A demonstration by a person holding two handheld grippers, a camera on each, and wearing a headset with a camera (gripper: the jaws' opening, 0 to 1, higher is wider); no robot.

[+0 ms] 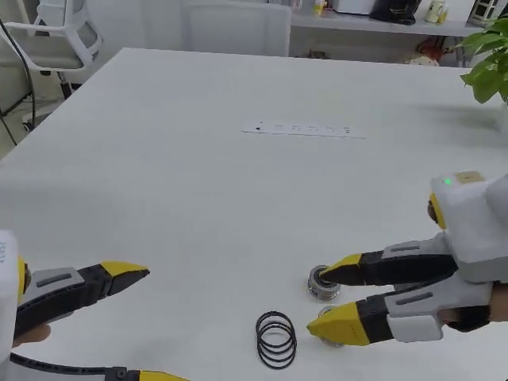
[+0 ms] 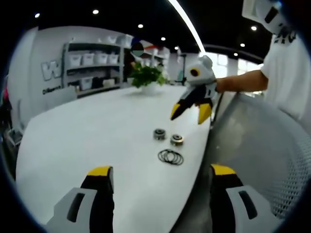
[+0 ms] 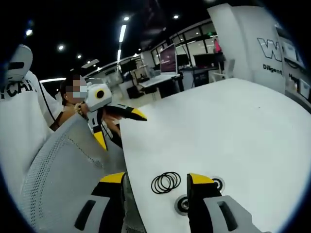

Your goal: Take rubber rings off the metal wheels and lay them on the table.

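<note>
Nearest the person, the left gripper [image 1: 163, 325] hangs low over the front edge of the wide white table [image 1: 198, 182], its yellow-tipped jaws spread wide with nothing between them. Just beyond, a small heap of thin black rubber rings [image 1: 275, 340] lies flat on the tabletop, the rings overlapping one another. To their right sit two small round metal wheels. One [image 1: 321, 282] is at the tip of the upper jaw of the right gripper [image 1: 317, 302]; the other [image 1: 327, 314] is half hidden under the lower jaw. That gripper is also spread and clasps nothing, and whether it touches either wheel cannot be told. In the left gripper view the wheels [image 2: 167, 137] stand side by side just past the rings [image 2: 170, 157]. Farther out, a flush white socket strip [image 1: 302, 129] is set into the table. Beyond it are a white office chair [image 1: 63, 40] and a green leafy plant [image 1: 488, 59].
</note>
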